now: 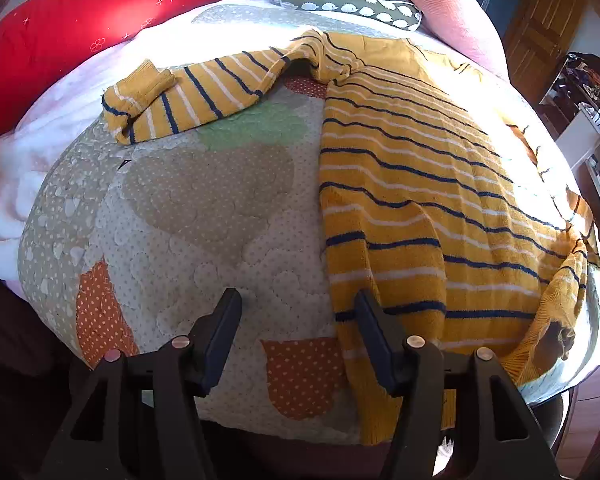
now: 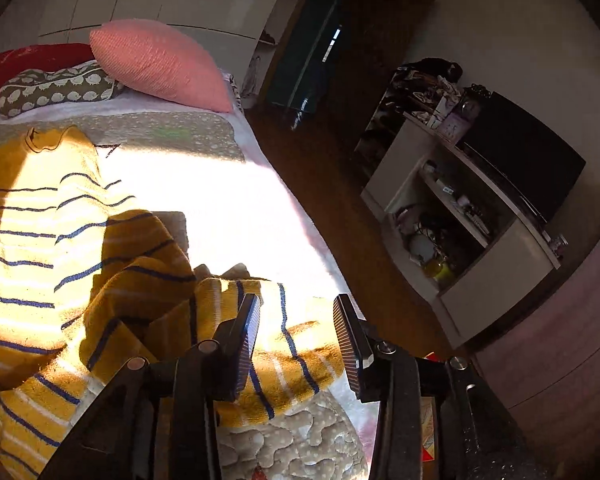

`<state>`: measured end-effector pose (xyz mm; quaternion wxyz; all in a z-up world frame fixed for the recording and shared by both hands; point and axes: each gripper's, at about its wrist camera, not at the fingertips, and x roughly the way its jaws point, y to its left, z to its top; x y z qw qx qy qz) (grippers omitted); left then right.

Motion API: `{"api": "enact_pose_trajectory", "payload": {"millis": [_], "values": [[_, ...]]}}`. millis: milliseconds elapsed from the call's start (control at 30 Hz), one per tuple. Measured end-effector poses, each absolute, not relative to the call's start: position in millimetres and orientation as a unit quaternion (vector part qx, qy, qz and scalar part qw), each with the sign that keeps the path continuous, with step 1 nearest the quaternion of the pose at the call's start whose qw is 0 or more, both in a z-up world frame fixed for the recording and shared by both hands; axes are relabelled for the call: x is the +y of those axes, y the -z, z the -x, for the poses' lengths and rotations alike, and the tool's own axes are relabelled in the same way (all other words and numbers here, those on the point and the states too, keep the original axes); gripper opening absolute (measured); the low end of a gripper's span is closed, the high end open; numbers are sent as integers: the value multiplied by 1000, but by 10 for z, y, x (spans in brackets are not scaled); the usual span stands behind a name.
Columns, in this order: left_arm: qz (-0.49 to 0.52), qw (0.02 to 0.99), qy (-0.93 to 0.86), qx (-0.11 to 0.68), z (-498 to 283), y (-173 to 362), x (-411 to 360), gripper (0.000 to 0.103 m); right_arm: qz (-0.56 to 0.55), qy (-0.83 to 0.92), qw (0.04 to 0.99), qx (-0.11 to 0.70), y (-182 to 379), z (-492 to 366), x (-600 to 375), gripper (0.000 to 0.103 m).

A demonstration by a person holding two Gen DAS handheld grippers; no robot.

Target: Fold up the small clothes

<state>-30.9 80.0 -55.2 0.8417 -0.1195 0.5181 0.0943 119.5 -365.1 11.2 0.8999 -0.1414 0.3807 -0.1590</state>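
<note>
A yellow sweater with navy and white stripes lies spread on the patchwork quilt. Its left sleeve stretches out to the left with the cuff folded over. My left gripper hovers open over the sweater's lower left hem; its right finger overlaps the hem's edge and its left finger is above bare quilt. In the right wrist view the sweater lies rumpled in strong sunlight. My right gripper is open above the other sleeve, whose cloth lies loose below the jaws.
A red pillow, a green patterned bolster and a pink pillow line the head of the bed. The bed's right edge drops to a dark floor. A shelf unit with a black screen stands beyond.
</note>
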Motion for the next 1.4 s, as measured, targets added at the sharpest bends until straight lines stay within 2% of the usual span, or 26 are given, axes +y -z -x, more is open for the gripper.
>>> {"api": "enact_pose_trajectory", "payload": {"millis": [100, 267, 333, 467, 667, 767, 800, 833, 867, 900, 933, 967, 1233, 1400], "values": [[133, 842, -86, 516, 322, 561, 821, 63, 111, 121, 904, 396, -70, -1085, -3554, 47], [172, 841, -53, 511, 362, 564, 832, 68, -114, -60, 888, 441, 134, -725, -3534, 48], [190, 840, -36, 507, 381, 564, 829, 70, -159, -101, 876, 444, 219, -585, -3453, 48], [221, 835, -1, 504, 404, 579, 774, 71, -208, -133, 854, 458, 390, -402, -3243, 50], [230, 832, 34, 504, 379, 660, 622, 81, -266, -159, 821, 479, 668, -319, -3039, 52], [233, 829, 52, 506, 297, 677, 517, 81, -277, -172, 816, 477, 718, -327, -2929, 53], [223, 829, 51, 511, 266, 681, 469, 76, -281, -176, 815, 476, 727, -319, -2909, 53], [209, 828, 47, 518, 238, 681, 419, 65, -287, -180, 814, 473, 746, -313, -2871, 52], [187, 829, 34, 526, 215, 680, 376, 28, -289, -186, 812, 471, 758, -304, -2846, 46], [168, 830, 22, 532, 199, 673, 353, 11, -295, -196, 809, 469, 766, -296, -2842, 23], [175, 827, 32, 533, 197, 662, 372, 11, -310, -208, 800, 470, 782, -295, -2850, 15], [183, 826, 33, 533, 203, 636, 400, 10, -323, -213, 794, 468, 784, -275, -2879, 14], [135, 853, 29, 503, 465, 224, 432, 10, -334, -220, 804, 439, 468, 227, -3270, 10], [75, 843, -2, 532, 573, 499, 302, 11, -306, -186, 806, 472, 655, 457, -3357, 11]]}}
